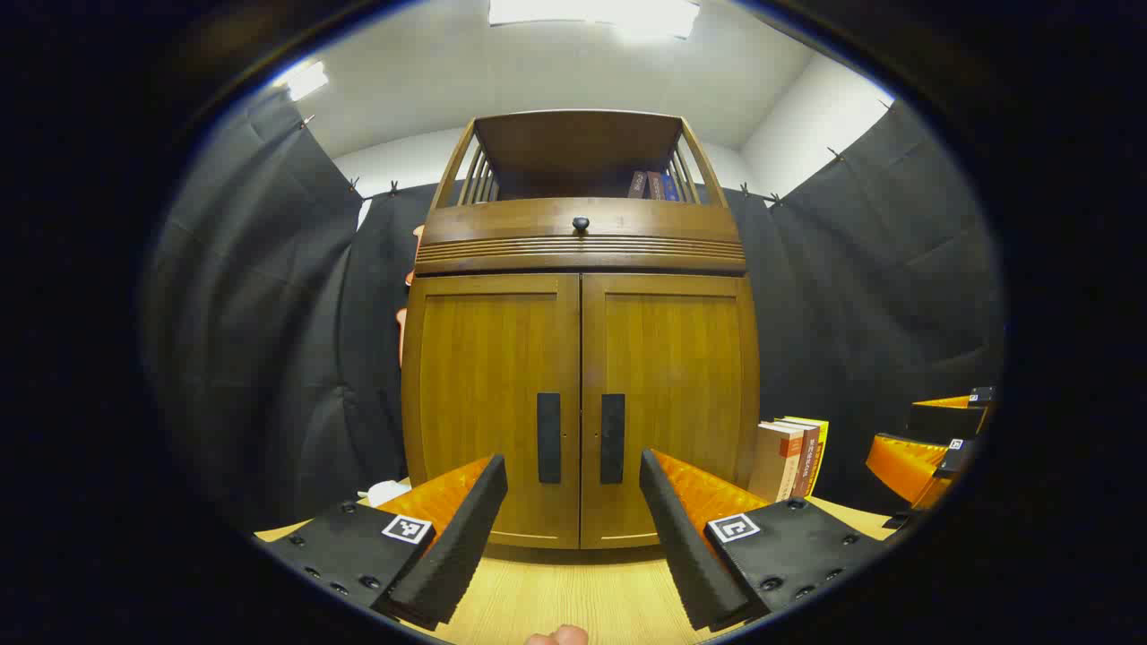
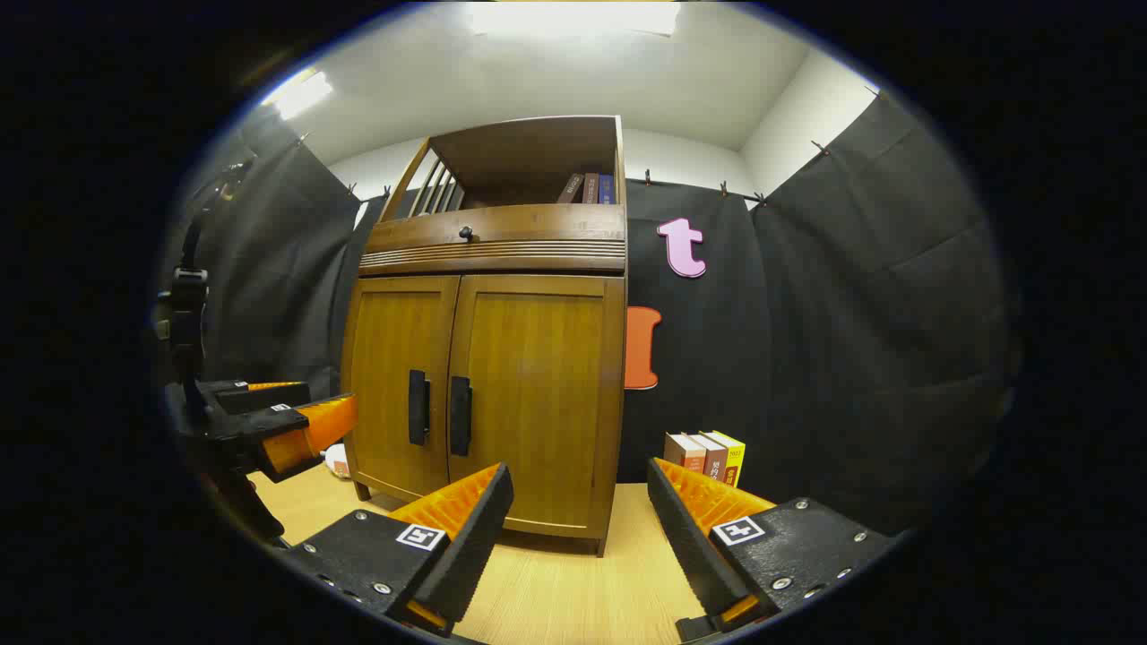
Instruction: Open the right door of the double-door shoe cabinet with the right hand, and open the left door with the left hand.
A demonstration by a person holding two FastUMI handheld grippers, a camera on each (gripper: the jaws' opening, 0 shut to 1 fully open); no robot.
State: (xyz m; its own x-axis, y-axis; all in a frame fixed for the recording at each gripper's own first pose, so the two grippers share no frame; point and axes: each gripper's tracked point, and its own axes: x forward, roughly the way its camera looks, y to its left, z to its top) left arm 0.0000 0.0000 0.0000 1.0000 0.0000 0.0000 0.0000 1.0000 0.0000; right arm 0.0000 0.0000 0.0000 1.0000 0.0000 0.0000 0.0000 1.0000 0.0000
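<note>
1. Two grippers, nearest the cameras: the left gripper and the right gripper both stand with jaws spread wide, holding nothing, above the bench.
2. Beyond them, at 12 o'clock of the left gripper, the shoe cabinet stands on the bench, both doors closed; from the right gripper it sits toward 11 o'clock.
3. Grasp points: the left door handle and right door handle, vertical bars flanking the centre seam. Judged rigid, hinged wooden doors, light to swing; pinch each bar across its width.
4. Farthest, at 2 o'clock, books stand beside the cabinet.
</note>
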